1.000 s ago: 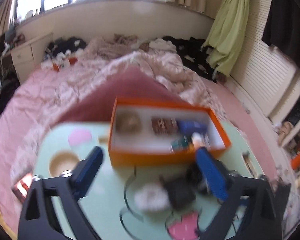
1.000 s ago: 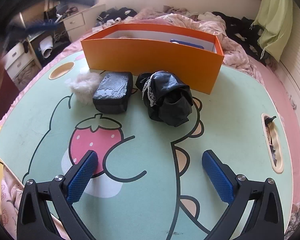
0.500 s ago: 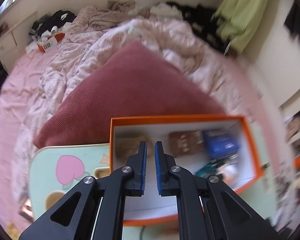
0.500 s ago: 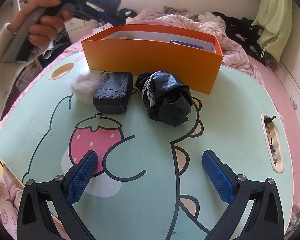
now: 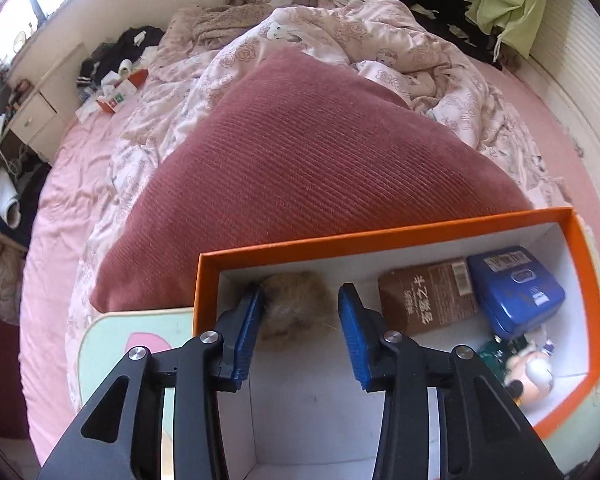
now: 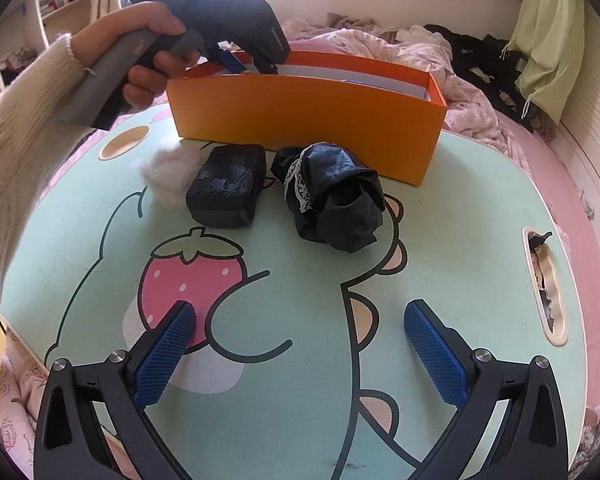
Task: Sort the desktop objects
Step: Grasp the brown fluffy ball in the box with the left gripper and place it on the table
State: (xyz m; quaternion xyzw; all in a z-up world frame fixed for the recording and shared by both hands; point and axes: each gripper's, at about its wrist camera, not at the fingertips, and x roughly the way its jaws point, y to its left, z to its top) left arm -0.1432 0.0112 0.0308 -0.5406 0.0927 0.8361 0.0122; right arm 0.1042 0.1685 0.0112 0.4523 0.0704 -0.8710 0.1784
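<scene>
My left gripper (image 5: 301, 293) points down into the left end of the orange box (image 5: 380, 240). Its jaws are opening, and a tan fluffy ball (image 5: 296, 318) lies on the box floor between the pads, not squeezed. Further right in the box lie a brown packet (image 5: 428, 300), a blue tin (image 5: 516, 296) and a small mouse figure (image 5: 528, 376). On the table in front of the box (image 6: 300, 112) sit a white fluff ball (image 6: 168, 176), a black lace-topped case (image 6: 228, 184) and a crumpled black cloth (image 6: 336, 196). My right gripper (image 6: 300, 344) hovers open and empty over the table's near side.
The green cartoon-print table (image 6: 460, 240) has a slot handle (image 6: 546, 280) at its right edge. A dark red pillow (image 5: 320, 160) and rumpled pink bedding lie behind the box. A person's hand (image 6: 148, 40) and cream sleeve hold the left gripper at the box's left end.
The left gripper swung over the box and sank into its left end; its jaws closed empty half a second ago and have parted again. The right gripper stayed still.
</scene>
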